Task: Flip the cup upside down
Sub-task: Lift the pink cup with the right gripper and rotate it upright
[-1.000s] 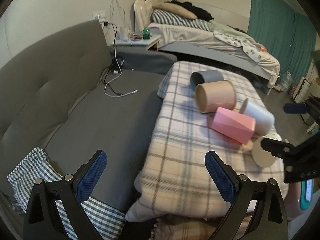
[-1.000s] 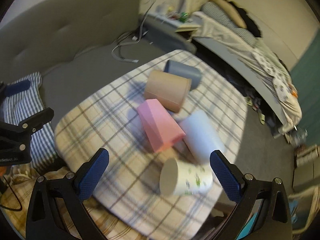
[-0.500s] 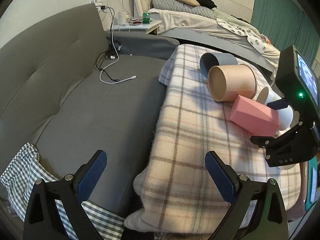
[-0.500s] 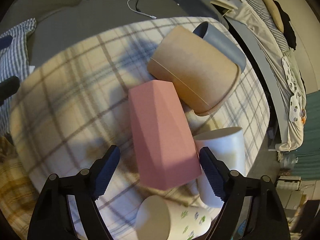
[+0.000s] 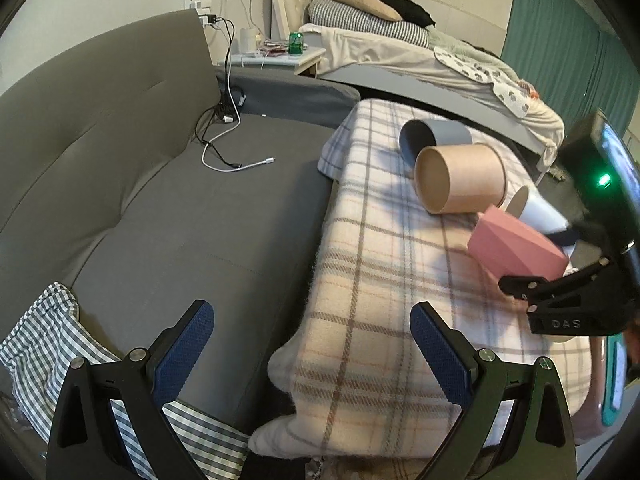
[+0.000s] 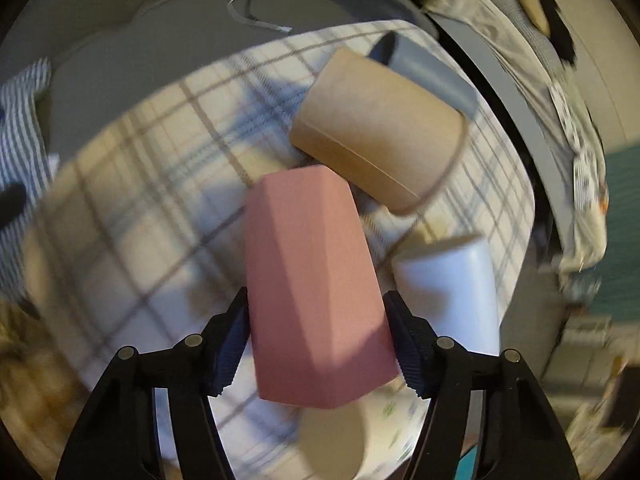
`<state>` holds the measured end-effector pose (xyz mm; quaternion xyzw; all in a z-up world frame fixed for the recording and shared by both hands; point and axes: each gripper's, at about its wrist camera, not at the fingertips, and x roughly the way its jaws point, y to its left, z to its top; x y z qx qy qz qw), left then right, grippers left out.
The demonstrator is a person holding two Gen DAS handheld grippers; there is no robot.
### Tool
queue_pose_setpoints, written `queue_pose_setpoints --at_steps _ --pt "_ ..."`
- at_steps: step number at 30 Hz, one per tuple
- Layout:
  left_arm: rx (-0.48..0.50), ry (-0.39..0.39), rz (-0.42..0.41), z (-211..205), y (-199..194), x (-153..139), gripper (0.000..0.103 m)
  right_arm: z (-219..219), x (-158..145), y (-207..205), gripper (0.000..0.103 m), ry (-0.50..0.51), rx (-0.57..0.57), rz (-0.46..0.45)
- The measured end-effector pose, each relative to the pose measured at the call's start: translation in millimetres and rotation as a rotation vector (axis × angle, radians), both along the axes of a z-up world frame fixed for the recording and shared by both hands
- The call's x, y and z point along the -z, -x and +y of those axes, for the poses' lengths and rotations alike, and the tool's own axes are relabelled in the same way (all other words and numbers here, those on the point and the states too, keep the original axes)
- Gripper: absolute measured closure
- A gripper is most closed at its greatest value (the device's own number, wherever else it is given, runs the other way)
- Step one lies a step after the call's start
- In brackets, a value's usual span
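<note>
Right tongs (image 6: 320,344) clamped on faceted pink cup (image 6: 316,292), kraft paper cup (image 6: 380,128) touching at 1 o'clock. Left tongs (image 5: 312,344) apart over plaid blanket (image 5: 384,320) edge. "DAS" readable on right tongs.

Grey sofa (image 5: 168,184), white cable (image 5: 240,166)

My right claw (image 6: 316,336) is clamped on the faceted pink cup (image 6: 312,280); my left claw (image 5: 312,344) hangs spread wide, holding nothing.
</note>
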<state>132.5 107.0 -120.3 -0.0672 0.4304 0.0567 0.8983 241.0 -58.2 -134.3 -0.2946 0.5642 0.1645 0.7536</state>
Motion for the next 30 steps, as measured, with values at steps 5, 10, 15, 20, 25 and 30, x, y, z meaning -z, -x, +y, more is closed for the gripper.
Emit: queue_pose_setpoints --at_steps 5,10,15,20,25,30 --pt "0.008 0.015 -0.018 1.5 12.1 -6.8 0.002 -20.0 -14.6 26.7 0.04 -0.191 0.278 0.091" --pt "0.019 0.025 -0.018 3.3 23.1 -8.3 0.002 -21.0 -10.9 63.8 0.04 -0.285 0.44 0.08" --pt "0.024 0.004 -0.002 5.4 30.1 -7.1 0.002 -27.4 6.2 78.3 0.04 -0.291 0.49 0.084" --pt "0.022 0.011 0.023 3.6 33.3 -5.8 0.002 -30.9 14.1 82.2 0.041 -0.311 0.48 0.086" --pt "0.06 0.008 0.056 -9.9 31.4 -13.7 0.002 -42.4 -8.6 91.3 0.016 -0.352 0.442 0.006" --pt "0.101 -0.017 0.062 -40.8 23.1 -28.4 0.002 -79.9 -45.1 101.0 0.014 -0.383 0.426 -0.08"
